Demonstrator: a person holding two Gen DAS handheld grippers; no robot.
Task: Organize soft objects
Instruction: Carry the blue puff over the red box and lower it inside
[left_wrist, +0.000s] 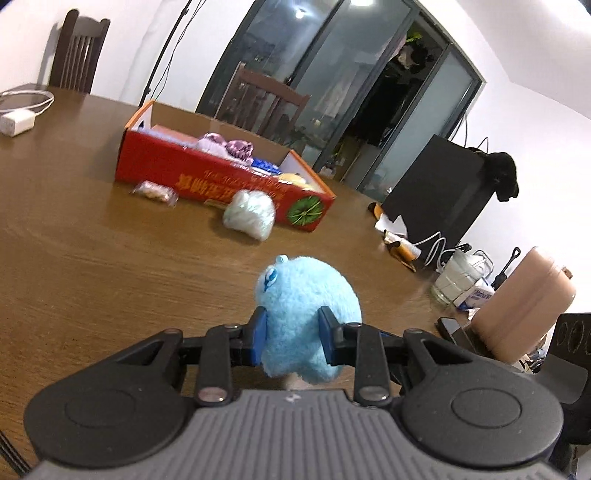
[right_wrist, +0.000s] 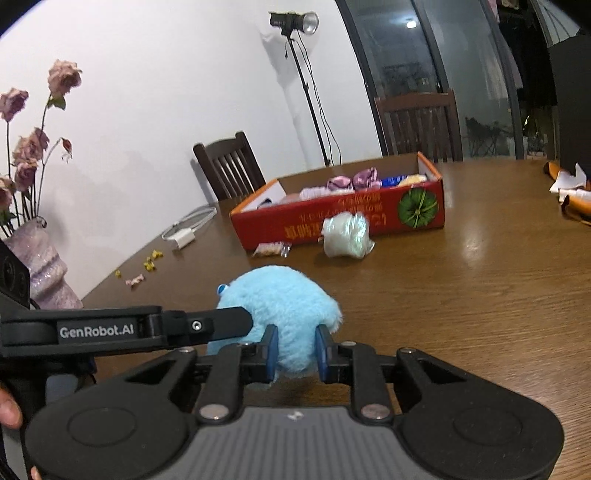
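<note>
One blue plush toy (left_wrist: 306, 295), pinched by both grippers' fingers (left_wrist: 258, 328); one red box (left_wrist: 221, 177), two wrapped packets nearby

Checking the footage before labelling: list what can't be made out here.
- Blue plush toy: underside hidden by fingers, both views.
- Red box: contents half hidden behind its wall; print unreadable.
- Small packet: blurred, left view.
- Wrapped bundle: contents unclear.

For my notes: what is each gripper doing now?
Left gripper: closed on the blue plush toy.
Right gripper: closed on the same toy.
</note>
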